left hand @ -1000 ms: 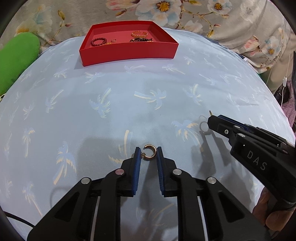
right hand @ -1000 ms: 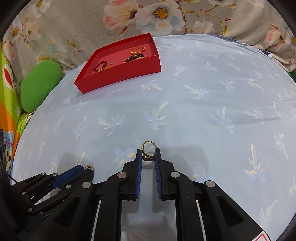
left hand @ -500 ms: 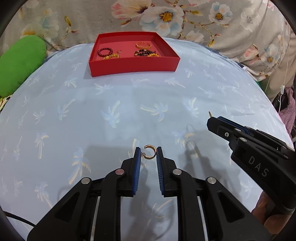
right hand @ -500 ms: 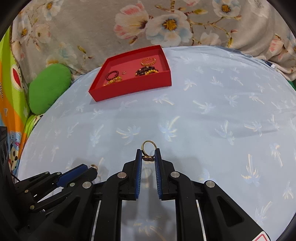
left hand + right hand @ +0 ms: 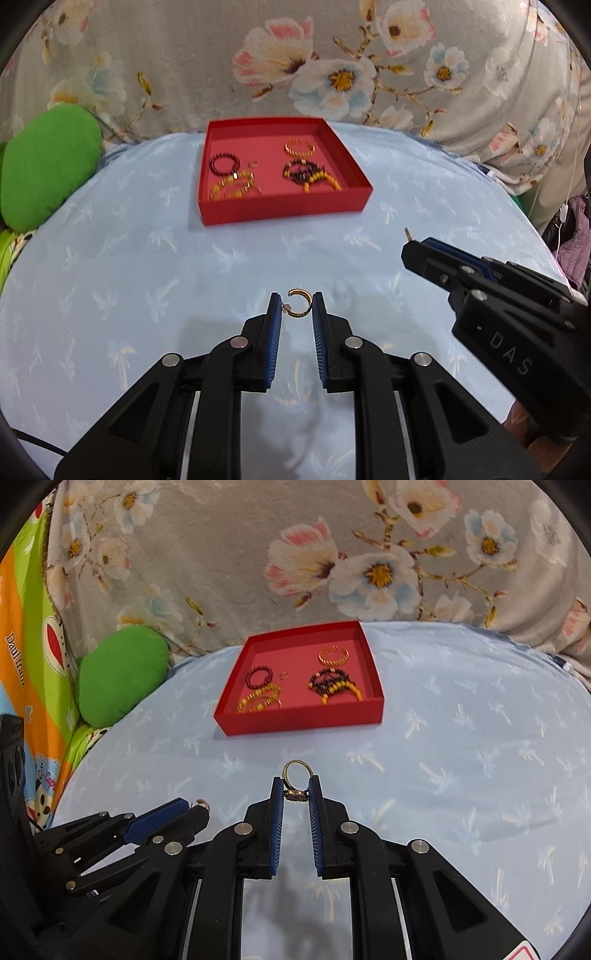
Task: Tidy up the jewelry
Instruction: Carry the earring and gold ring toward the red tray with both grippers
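My left gripper is shut on a small gold hoop earring and holds it above the blue cloth. My right gripper is shut on a gold ring with a dark top, also held in the air. The red tray lies ahead on the cloth; it also shows in the right wrist view. It holds several bracelets and a small earring. The right gripper shows at the right of the left wrist view. The left gripper shows at the lower left of the right wrist view.
The bed is covered with a light blue palm-print cloth. A green cushion lies at the far left. A floral fabric rises behind the tray. Clothes and a cable hang at the right edge.
Both grippers have lifted off the cloth with the earring and the ring in them. They have tilted up, so the tray now sits nearer the middle of both views.
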### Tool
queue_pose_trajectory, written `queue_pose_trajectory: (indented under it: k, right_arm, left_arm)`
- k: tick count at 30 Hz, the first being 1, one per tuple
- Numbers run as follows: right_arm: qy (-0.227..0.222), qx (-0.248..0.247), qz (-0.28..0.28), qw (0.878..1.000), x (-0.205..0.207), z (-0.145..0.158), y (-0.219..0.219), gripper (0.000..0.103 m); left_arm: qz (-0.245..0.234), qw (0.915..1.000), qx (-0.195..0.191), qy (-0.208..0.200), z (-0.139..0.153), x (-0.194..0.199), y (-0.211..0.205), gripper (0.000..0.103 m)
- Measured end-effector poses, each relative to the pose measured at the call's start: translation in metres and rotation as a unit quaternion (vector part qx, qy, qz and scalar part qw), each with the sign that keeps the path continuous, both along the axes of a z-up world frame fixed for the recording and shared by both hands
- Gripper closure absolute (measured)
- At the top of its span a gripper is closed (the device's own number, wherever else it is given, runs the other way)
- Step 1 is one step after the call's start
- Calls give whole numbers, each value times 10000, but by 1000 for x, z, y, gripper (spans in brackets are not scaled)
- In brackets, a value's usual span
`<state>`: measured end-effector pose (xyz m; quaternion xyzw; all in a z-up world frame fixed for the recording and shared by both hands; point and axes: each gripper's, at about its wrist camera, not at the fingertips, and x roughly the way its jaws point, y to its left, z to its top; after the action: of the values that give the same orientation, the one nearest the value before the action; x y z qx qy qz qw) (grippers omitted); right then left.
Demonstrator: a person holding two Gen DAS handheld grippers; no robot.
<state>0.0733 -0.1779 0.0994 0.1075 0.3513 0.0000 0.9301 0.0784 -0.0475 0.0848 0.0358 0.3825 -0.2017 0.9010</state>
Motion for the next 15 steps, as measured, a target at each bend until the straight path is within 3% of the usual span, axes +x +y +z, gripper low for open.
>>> queue_pose_trajectory:
  k: [9,15]
  right_arm:
    - [-155,-101,125,9998,61,22,-2,90]
    - [-177,-125,117,9997,115,28,-12,90]
  left_arm:
    - [137,9991,1,-391,35,64,-6,86]
    - [199,9984,62,-519,44,117,-18,86]
